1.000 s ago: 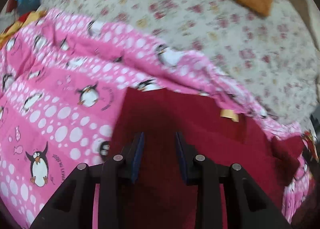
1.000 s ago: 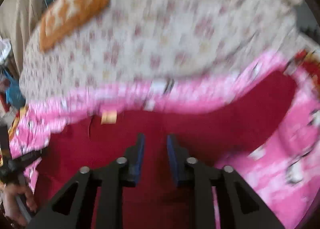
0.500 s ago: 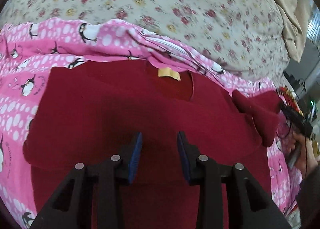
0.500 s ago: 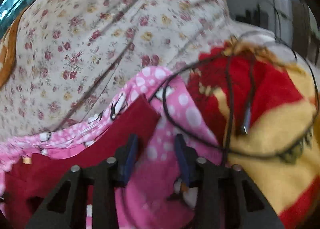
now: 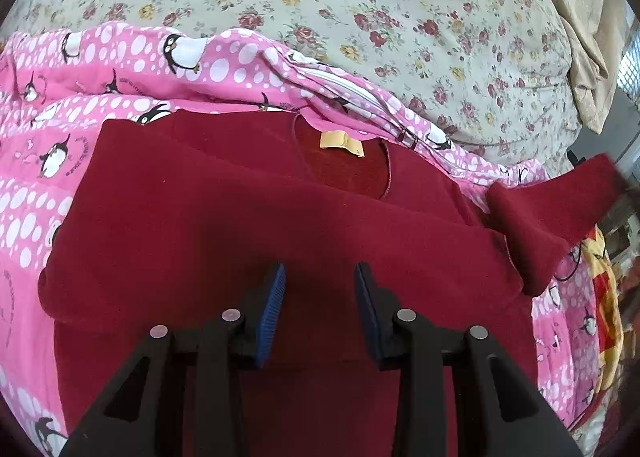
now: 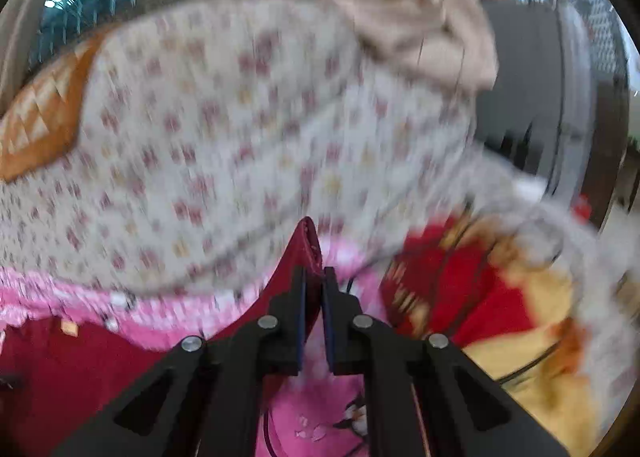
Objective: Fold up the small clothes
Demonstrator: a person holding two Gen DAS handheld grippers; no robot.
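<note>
— What is your right claw (image 6: 313,289) doing?
— Its jaws have just been closing, and now it pinches the sleeve (image 6: 308,245) of the red sweater (image 5: 248,225), held up off the pink penguin blanket (image 5: 120,57).
— And the left claw (image 5: 320,289)?
— Parted, gripping nothing, hovering over the sweater's body, which lies on that blanket on the bed (image 5: 400,9).

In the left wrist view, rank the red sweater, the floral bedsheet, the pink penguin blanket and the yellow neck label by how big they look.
1. Red sweater and floral bedsheet: too close to rank; the sweater lies nearer the camera.
2. Pink penguin blanket, partly covered by the sweater.
3. Yellow neck label.
</note>
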